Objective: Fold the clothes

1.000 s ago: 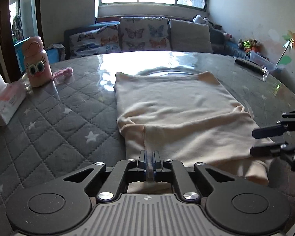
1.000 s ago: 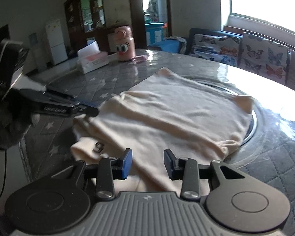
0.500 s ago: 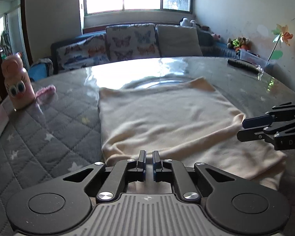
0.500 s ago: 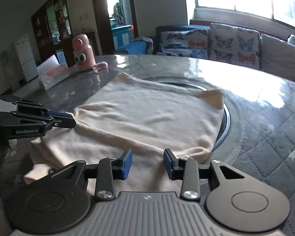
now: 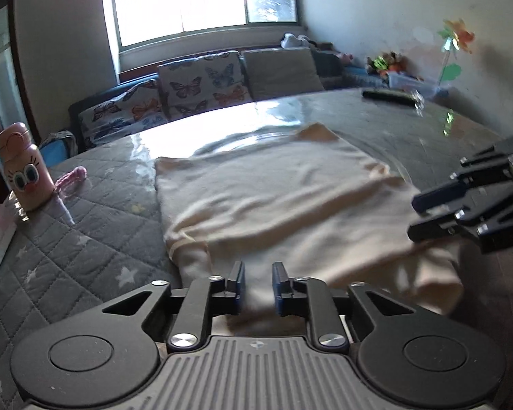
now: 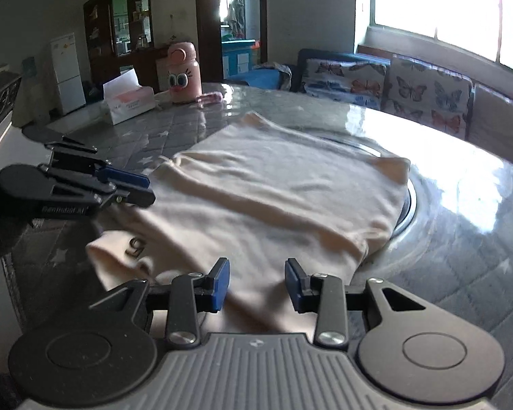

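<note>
Left wrist: soft cream garment [image 5: 273, 198] folded flat, quilted table [image 5: 85, 239]; both grippers' fingers [image 5: 237, 282] apart, empty.

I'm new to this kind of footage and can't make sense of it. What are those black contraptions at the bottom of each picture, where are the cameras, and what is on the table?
No robot here: a person holds a two-finger tool in each hand, and a fisheye camera on each looks forward along its fingers. One picture comes from the left gripper, the other from the right gripper; each tool also shows at the edge of the other's picture. Both stand open and hold nothing. On the grey quilted star-patterned table cover lies a cream, partly folded garment. Further off stand a pink bottle with cartoon eyes and a white tissue box.
</note>
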A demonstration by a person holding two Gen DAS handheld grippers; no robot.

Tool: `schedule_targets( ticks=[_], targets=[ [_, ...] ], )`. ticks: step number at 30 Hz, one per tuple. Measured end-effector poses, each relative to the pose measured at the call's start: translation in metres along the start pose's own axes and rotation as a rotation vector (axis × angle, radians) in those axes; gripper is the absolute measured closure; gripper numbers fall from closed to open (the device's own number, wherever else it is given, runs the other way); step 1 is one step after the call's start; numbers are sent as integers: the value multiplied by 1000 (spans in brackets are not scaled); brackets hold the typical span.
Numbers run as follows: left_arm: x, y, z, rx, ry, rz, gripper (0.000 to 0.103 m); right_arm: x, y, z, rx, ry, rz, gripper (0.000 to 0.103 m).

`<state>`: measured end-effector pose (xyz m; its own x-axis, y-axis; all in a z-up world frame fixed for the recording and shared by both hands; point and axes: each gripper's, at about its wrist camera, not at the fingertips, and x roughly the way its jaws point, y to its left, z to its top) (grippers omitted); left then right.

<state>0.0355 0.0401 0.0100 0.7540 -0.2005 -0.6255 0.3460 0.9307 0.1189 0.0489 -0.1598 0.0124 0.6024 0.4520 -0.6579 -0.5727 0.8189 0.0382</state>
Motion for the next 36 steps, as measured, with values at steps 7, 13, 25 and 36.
schedule_targets(
  ticks=[7, 13, 25, 36],
  targets=[
    [-28, 0, -5, 39, -32, 10, 65, -8, -4, -4, 30, -1, -14, 67],
    [-54, -9, -23, 166, -42, -9, 57, -19, -5, -5, 21, -11, -8, 67],
    [-37, -48, -42, 331, -97, -57, 58, -42, 16, -13, -177, 23, 16, 43],
    [-28, -26, -3, 157, -141, -88, 94, -30, 30, -19, -287, 19, 24, 32]
  ],
)
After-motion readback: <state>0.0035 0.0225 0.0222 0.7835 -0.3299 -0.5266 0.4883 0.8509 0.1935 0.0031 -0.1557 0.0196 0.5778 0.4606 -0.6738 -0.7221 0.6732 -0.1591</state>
